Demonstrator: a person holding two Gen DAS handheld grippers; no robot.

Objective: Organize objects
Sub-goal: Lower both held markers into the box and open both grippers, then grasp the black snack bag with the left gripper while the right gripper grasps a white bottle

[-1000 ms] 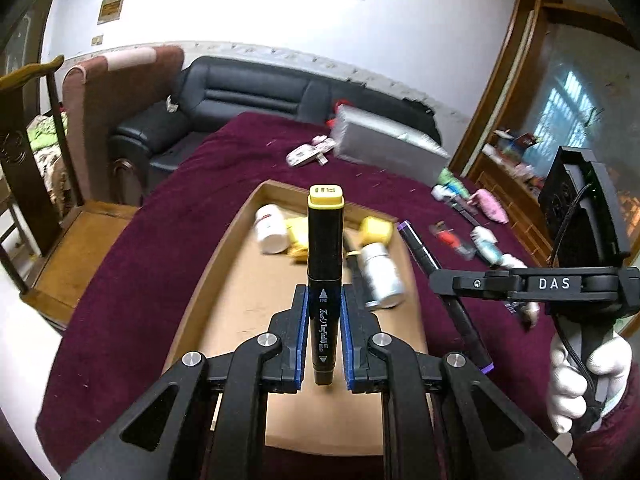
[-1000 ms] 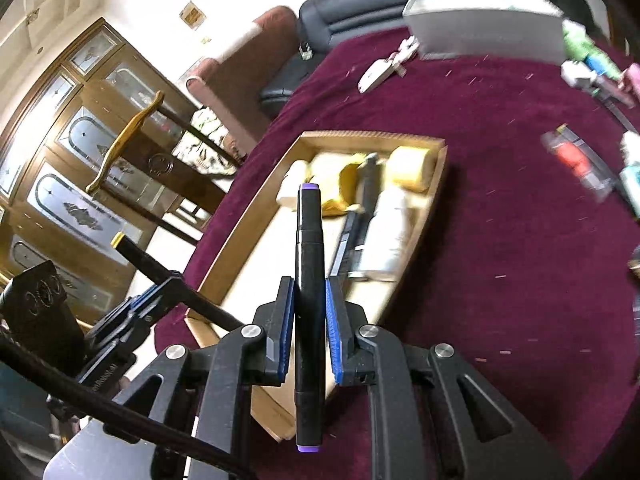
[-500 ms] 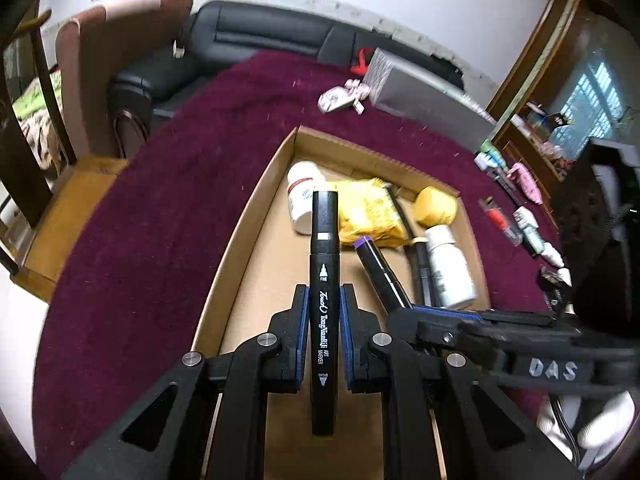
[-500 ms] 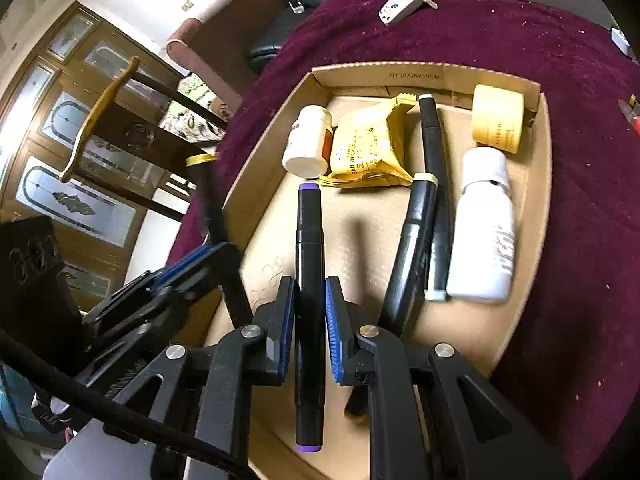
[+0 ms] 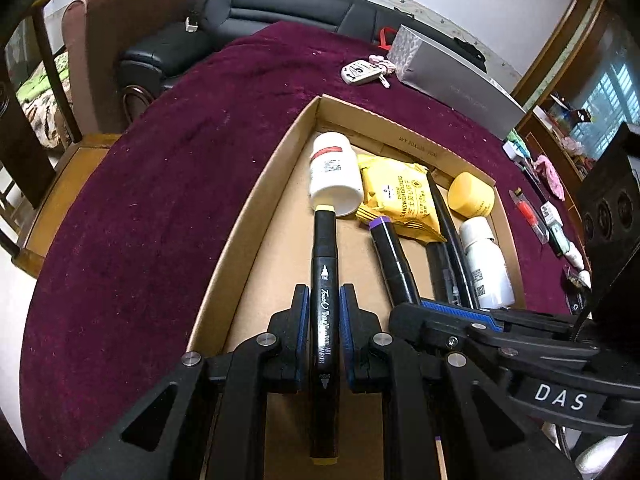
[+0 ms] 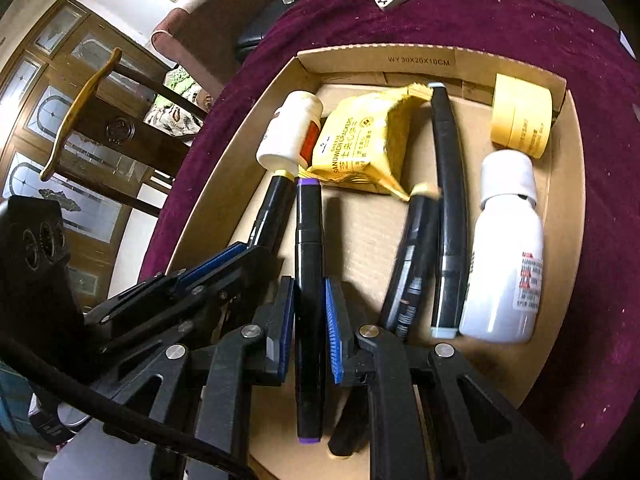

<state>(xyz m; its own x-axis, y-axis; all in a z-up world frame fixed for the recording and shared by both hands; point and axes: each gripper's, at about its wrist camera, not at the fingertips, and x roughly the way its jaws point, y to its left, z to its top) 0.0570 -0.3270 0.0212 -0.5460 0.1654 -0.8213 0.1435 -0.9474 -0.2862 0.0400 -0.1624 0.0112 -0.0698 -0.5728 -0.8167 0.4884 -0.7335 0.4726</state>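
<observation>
My left gripper [image 5: 324, 312] is shut on a black marker with a yellow cap [image 5: 323, 264], held low inside the cardboard box [image 5: 256, 200]; its tip nearly touches a white pill bottle [image 5: 334, 174]. My right gripper [image 6: 310, 308] holds a black marker with a purple cap [image 6: 309, 264] just to the right, also low in the box; its right pad [image 6: 334, 332] stands slightly off the marker. The box holds a yellow cracker packet [image 6: 360, 144], two more black markers [image 6: 450, 208], a white bottle [image 6: 506, 248] and a yellow jar [image 6: 520, 120].
The box lies on a maroon tablecloth [image 5: 160, 168]. Beyond it are a key fob [image 5: 360, 72] and a grey carton [image 5: 452, 80]. Small pens and tubes [image 5: 548, 216] lie to the right. A sofa and chairs stand behind the table.
Both grippers have come down from above the table into the box, side by side, each still carrying its marker. The right gripper's pads now look slightly parted.
</observation>
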